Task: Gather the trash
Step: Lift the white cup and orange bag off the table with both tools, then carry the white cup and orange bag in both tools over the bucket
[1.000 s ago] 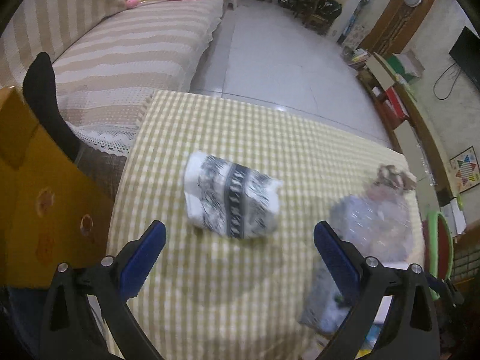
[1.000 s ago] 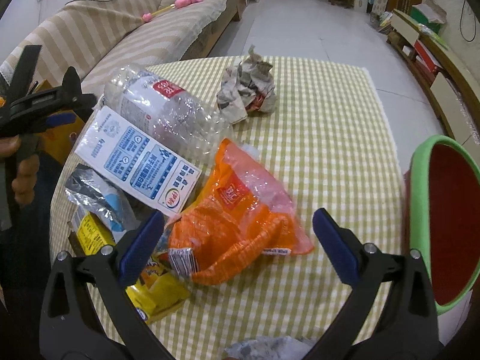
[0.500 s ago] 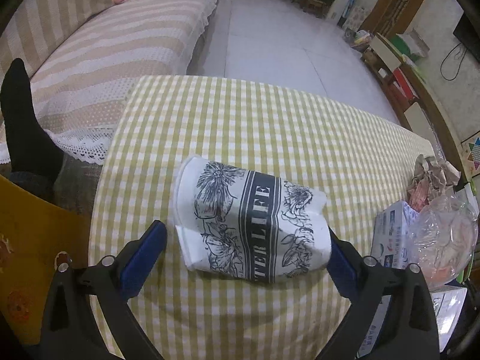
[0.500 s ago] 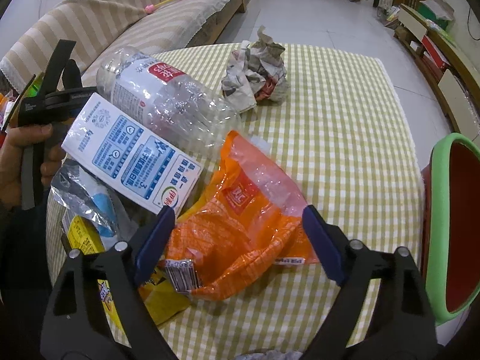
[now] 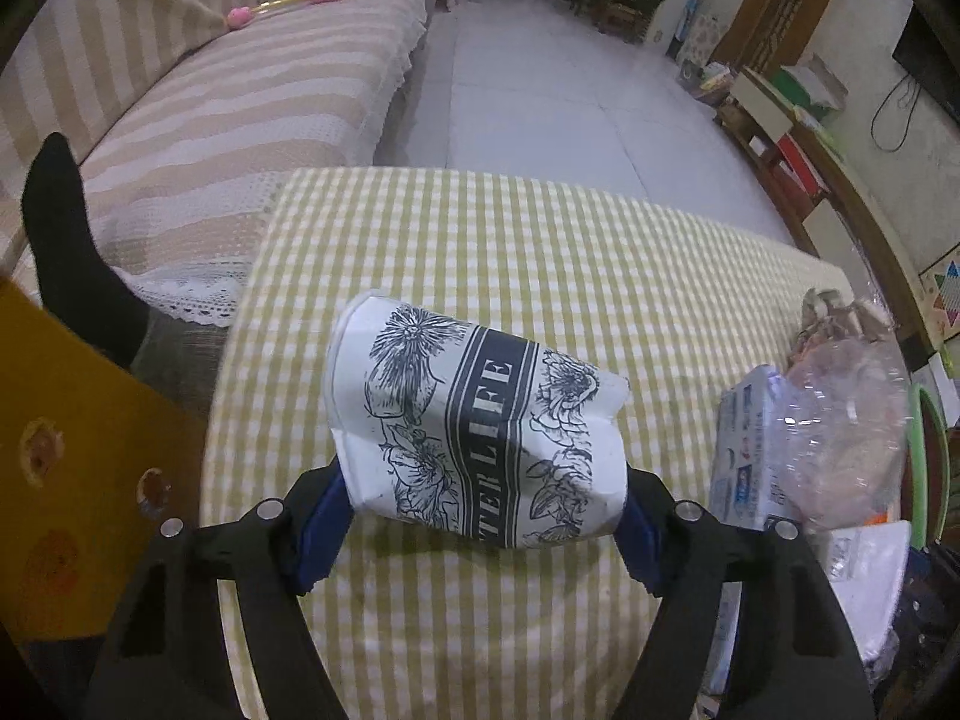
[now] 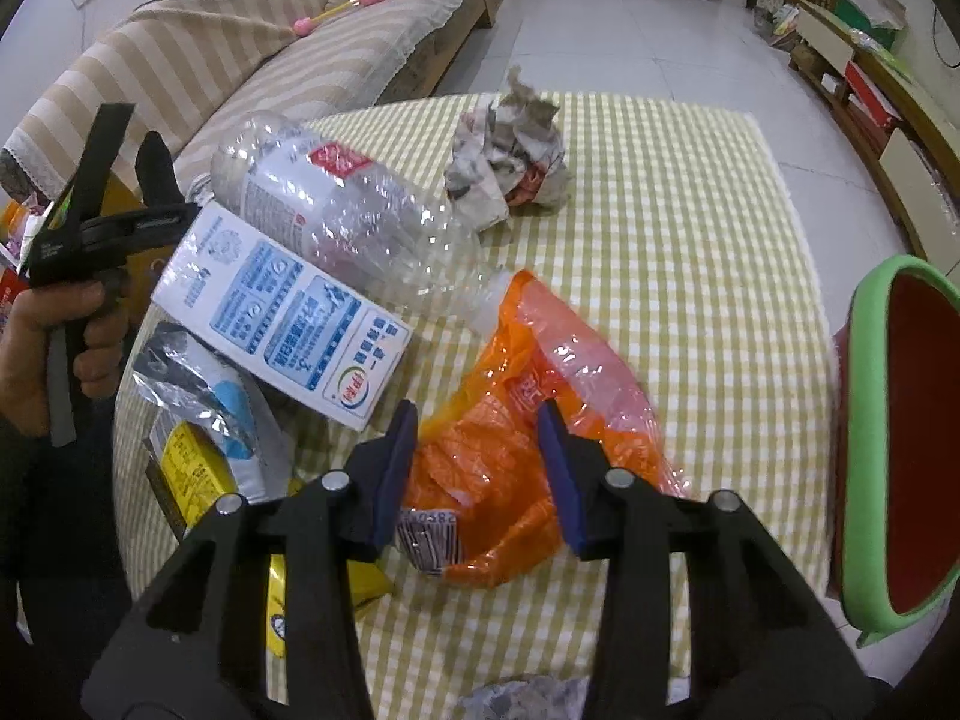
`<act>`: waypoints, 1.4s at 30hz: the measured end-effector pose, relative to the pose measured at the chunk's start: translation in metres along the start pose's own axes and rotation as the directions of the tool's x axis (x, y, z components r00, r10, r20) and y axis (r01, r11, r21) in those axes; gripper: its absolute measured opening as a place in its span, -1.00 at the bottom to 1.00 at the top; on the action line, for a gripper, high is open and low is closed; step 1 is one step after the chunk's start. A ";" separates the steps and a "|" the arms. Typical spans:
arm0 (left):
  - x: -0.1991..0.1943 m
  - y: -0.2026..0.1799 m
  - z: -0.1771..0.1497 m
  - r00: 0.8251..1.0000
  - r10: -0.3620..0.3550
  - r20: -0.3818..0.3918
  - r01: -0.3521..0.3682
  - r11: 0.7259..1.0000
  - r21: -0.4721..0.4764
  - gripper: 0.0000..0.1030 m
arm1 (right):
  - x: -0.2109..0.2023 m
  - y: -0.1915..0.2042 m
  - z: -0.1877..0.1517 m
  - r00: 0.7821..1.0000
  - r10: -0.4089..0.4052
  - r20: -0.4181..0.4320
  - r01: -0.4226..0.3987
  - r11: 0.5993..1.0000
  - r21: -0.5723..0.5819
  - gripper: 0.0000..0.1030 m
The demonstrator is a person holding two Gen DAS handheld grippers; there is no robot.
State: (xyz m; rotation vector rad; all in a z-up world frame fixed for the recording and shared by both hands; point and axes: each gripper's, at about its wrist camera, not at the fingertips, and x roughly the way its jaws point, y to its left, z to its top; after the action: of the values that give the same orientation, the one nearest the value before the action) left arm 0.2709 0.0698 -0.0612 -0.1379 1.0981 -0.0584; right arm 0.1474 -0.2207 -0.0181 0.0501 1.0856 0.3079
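Observation:
A crushed white paper cup with black flower print (image 5: 474, 426) lies on the yellow-checked tablecloth (image 5: 540, 252). My left gripper (image 5: 483, 516) is shut on the cup, its blue pads pressed on both sides. In the right wrist view my right gripper (image 6: 483, 468) is closing around an orange plastic bag (image 6: 522, 420); the jaws are half closed with bag between them, and I cannot tell if they grip it. A crushed clear bottle (image 6: 336, 204), a white-blue carton (image 6: 282, 312) and a crumpled paper ball (image 6: 510, 156) lie beyond.
A red bin with a green rim (image 6: 900, 438) stands at the table's right edge. Foil and yellow wrappers (image 6: 198, 444) lie at the left. A striped sofa (image 5: 210, 120) runs along the left. A yellow cardboard box (image 5: 72, 468) sits beside the table.
My left gripper moved onto the paper cup and closed on it. My right gripper moved forward and its jaws narrowed around the orange bag.

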 end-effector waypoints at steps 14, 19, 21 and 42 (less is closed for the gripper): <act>-0.075 0.001 -0.015 0.994 -0.037 0.100 0.039 0.999 -0.009 0.37 | -0.033 0.008 -0.004 0.999 0.031 0.041 -0.032 0.999 0.011 -0.23; -0.106 -0.007 -0.021 0.990 -0.055 0.132 0.055 0.998 0.005 0.37 | -0.050 0.010 -0.004 0.997 0.028 0.072 -0.029 1.000 0.003 -0.23; -0.118 -0.015 -0.024 0.988 -0.067 0.140 0.065 0.998 0.016 0.37 | -0.058 0.012 -0.004 0.996 0.025 0.088 -0.025 1.000 0.003 -0.23; -0.173 -0.110 -0.050 0.975 -0.173 0.140 0.151 0.976 0.155 0.37 | -0.131 -0.032 -0.001 0.968 -0.036 0.246 0.017 0.997 0.077 -0.23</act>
State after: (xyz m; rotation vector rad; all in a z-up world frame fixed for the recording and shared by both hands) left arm 0.1497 -0.0228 0.0844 -0.1009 0.9245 -0.2697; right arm 0.0977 -0.2865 0.0885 0.1369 0.8482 0.2304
